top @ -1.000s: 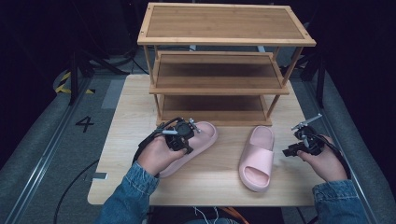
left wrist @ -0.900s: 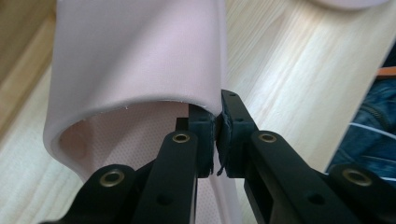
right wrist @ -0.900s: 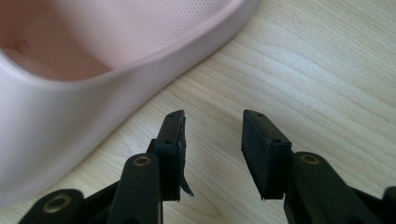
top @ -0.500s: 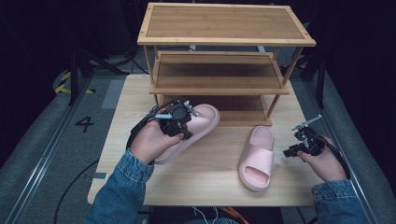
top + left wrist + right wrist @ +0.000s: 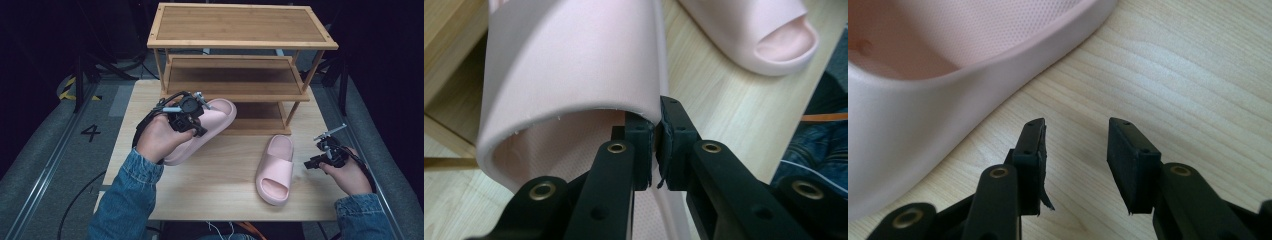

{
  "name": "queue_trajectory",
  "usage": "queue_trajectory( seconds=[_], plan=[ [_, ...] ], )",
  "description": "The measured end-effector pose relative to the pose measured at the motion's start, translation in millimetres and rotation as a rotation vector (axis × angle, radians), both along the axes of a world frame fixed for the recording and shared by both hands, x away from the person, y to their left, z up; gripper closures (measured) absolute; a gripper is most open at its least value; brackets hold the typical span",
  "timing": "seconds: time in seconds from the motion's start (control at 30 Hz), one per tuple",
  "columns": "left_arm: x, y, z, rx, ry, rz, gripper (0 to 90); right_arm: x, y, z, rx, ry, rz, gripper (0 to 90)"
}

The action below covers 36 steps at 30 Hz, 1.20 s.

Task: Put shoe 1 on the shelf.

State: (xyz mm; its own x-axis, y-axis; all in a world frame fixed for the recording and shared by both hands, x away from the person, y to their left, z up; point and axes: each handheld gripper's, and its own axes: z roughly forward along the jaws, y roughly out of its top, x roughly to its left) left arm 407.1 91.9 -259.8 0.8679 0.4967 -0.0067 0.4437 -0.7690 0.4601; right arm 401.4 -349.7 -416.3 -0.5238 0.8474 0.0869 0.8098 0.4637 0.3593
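Left gripper [image 5: 192,117] clamped on raised slipper [image 5: 207,127] strap edge, toe toward shoe rack [image 5: 240,70] just ahead; right gripper [image 5: 1075,150] parted, empty, beside second slipper [image 5: 274,169].

Bright overhead light falls on the table [image 5: 225,165]; the surroundings sink into darkness; shadows are soft; the high view is slightly grainy; both gripper views blur close up.

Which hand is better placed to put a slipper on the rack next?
Left. The left gripper is shut on the strap edge of one pink slipper, held beside the rack. The right gripper is open and empty.
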Motion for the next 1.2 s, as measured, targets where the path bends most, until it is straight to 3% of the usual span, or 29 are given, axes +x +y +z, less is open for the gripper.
queue_trajectory(
  seconds=[0.2,0.5,0.67,0.97,1.2],
  plan=[
    [-2.9,-6.9,9.9,0.004,-0.021,-0.031,84.4,-4.5,-5.6,-1.1,0.000,0.000,-0.015,60.6],
    [3.6,-19.6,27.6,0.018,-0.066,-0.034,84.1,-11.3,-12.2,-2.5,-0.003,0.003,-0.034,60.5],
    [20.3,-28.8,36.2,0.036,-0.095,-0.043,83.5,-13.7,-13.8,-4.8,-0.005,0.008,-0.031,59.7],
    [52.7,-37.8,43.2,0.044,-0.155,-0.018,83.6,-18.5,-19.1,-5.3,-0.006,0.005,-0.040,59.1],
    [76.1,-46.9,43.0,0.055,-0.194,0.029,83.6,-21.2,-22.6,-5.9,-0.011,0.001,-0.046,59.1]
  ],
)
